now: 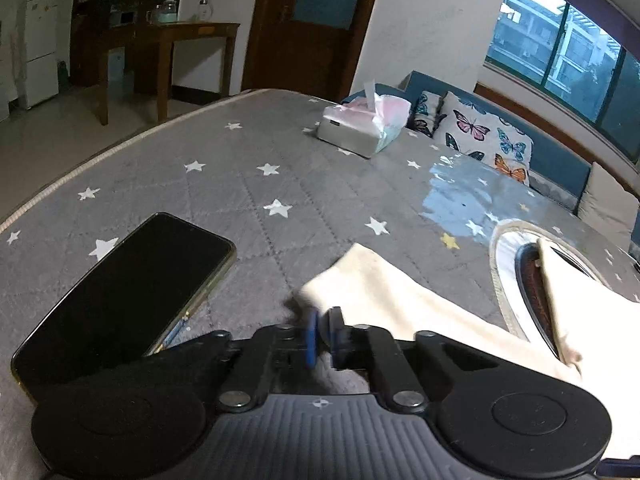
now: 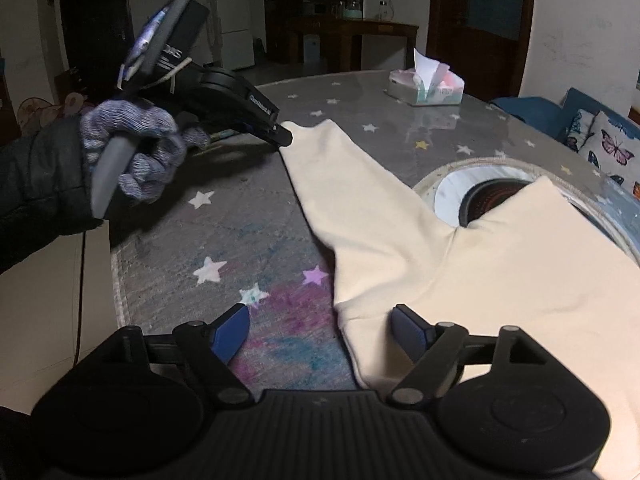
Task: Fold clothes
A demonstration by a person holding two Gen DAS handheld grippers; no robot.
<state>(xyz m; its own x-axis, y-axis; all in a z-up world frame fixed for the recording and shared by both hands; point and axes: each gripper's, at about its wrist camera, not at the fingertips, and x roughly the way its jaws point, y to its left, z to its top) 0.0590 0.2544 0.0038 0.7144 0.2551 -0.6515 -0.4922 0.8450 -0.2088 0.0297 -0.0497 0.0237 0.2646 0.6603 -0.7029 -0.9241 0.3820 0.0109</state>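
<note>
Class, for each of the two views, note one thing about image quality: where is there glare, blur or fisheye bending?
Left wrist view: daylight glares off the clear cover on the star-print mat; the cream garment tip at the left gripper is motion-blurred; the mat edge bows. Right wrist view: dimmer room, sharp garment, door frames curve near the borders.

White walls (image 1: 420, 32); wooden door (image 1: 316, 20); window (image 1: 560, 52).
</note>
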